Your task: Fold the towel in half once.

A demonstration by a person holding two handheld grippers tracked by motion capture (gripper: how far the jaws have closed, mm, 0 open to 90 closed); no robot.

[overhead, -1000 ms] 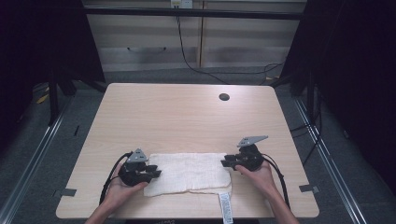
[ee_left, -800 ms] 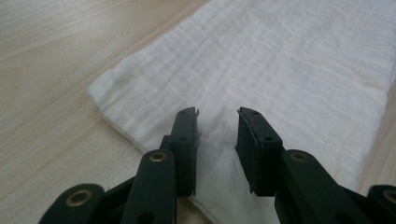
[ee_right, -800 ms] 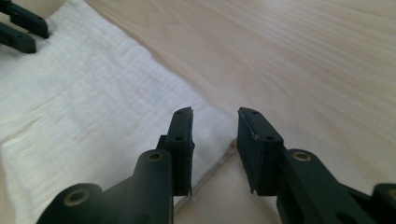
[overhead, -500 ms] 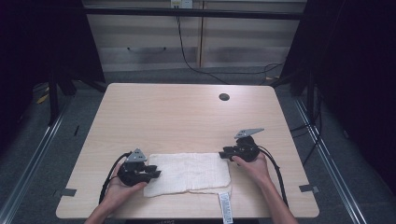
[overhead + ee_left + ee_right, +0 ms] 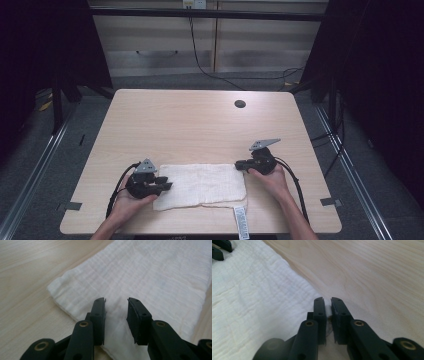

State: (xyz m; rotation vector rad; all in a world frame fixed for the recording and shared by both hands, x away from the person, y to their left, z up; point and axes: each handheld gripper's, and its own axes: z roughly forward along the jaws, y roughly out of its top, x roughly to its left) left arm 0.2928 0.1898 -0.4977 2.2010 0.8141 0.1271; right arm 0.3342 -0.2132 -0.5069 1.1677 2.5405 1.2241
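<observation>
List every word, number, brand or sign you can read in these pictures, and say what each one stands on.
No text can be read.
Care tag hanging from the near edge of the white cloth: it carries dark print, too small and blurred to read.
Small item on the far wall above the cable: no legible marking.
Wooden table, with a dark round hole: bears no writing.

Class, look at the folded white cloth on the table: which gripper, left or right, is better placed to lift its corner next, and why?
Probably the right gripper: its fingers have just closed on the cloth's corner. The left gripper hangs open above its end, gripping nothing.
</observation>
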